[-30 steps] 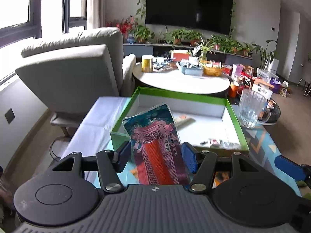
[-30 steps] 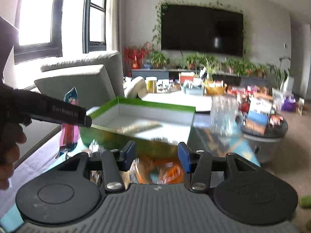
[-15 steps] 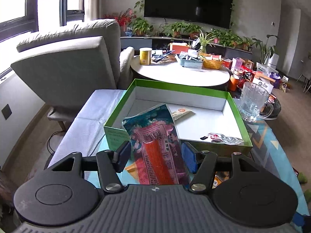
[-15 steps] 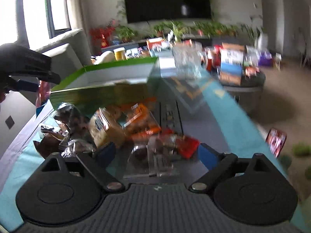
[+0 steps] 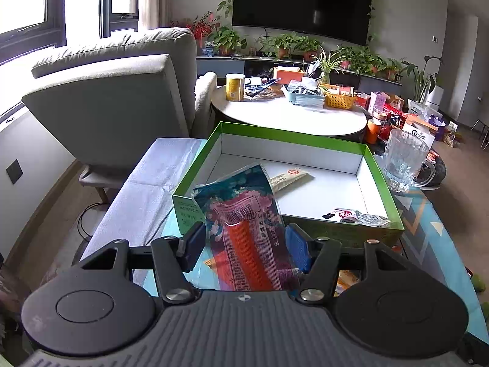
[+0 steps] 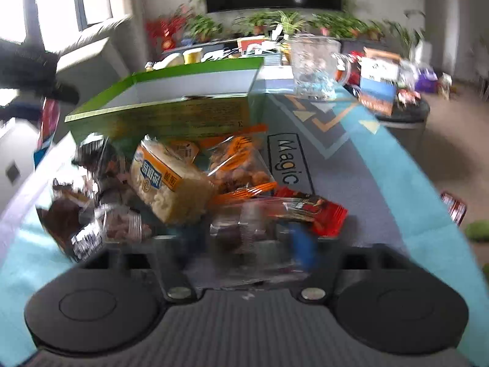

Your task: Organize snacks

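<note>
My left gripper (image 5: 243,246) is shut on a teal and pink snack packet (image 5: 244,223), held upright above the near wall of a green box (image 5: 293,140). The box holds a long white packet (image 5: 287,177) and a small clear wrapper (image 5: 357,215). In the blurred right wrist view, my right gripper (image 6: 241,241) sits low over a clear-wrapped snack (image 6: 247,229) in a pile in front of the green box (image 6: 171,113); its jaws are smeared. The pile holds a yellow cracker pack (image 6: 168,180), an orange bag (image 6: 238,168) and a red wrapper (image 6: 318,211).
A glass mug (image 5: 403,159) stands right of the box. A grey armchair (image 5: 116,98) is at the left and a round white table (image 5: 290,113) with clutter behind. A red packet (image 6: 454,208) lies on the floor at the right.
The left gripper has risen and drawn back a little with its packet. The right gripper dropped from box height down to the snack pile, opened wide, then narrowed around a clear-wrapped snack.
</note>
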A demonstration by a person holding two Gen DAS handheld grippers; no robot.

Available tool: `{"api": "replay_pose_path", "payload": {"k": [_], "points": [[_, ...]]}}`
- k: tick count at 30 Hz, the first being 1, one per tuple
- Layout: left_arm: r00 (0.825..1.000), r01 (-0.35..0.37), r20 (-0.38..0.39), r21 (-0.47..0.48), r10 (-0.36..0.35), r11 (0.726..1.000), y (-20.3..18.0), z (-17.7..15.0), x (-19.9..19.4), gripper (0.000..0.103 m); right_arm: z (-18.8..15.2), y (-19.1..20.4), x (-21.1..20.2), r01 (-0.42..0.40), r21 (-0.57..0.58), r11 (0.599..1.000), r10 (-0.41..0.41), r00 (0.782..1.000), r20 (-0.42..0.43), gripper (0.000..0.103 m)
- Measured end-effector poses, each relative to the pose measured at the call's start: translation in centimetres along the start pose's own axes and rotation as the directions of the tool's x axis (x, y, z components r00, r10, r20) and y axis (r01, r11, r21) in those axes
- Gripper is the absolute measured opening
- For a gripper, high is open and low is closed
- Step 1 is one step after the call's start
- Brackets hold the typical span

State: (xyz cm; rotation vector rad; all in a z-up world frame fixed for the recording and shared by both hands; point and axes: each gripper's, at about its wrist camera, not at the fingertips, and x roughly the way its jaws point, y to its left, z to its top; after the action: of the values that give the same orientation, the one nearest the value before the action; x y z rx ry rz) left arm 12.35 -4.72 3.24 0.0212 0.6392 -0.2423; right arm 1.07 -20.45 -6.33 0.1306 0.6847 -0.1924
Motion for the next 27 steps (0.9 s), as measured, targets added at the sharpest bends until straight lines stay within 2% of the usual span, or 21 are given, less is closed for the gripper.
{"api": "replay_pose_path", "payload": {"k": [3, 11, 19, 24, 27], "points": [[1.000, 0.000, 0.010, -0.002, 0.000, 1.000, 0.1, 0.0, -0.4, 0.055, 0.3, -0.7, -0.9, -0.054, 0.047, 0.997, 0.055, 0.998, -0.020, 0.057], [1.000, -0.001, 0.030, 0.007, 0.001, 1.000, -0.1, 0.2, -1.0, 0.055, 2.1, -0.6, -4.6, -0.083, 0.043, 0.996, 0.076, 0.988, 0.137, 0.057], [0.995, -0.018, 0.101, 0.004, 0.017, 1.000, 0.1, 2.7, -1.1, 0.055, 6.6, 0.6, -5.1, -0.135, -0.001, 0.991, 0.129, 0.946, 0.298, 0.057], [0.991, -0.034, 0.129, 0.019, 0.031, 0.999, -0.3, 4.7, -0.1, 0.055, 8.9, 1.5, -4.8, -0.158, -0.043, 0.986, 0.163, 0.918, 0.361, 0.057], [0.991, -0.032, 0.130, 0.028, 0.028, 0.999, -0.6, 5.4, 0.9, 0.055, 9.7, 1.8, -4.0, -0.160, -0.055, 0.986, 0.169, 0.910, 0.378, 0.057]]}}
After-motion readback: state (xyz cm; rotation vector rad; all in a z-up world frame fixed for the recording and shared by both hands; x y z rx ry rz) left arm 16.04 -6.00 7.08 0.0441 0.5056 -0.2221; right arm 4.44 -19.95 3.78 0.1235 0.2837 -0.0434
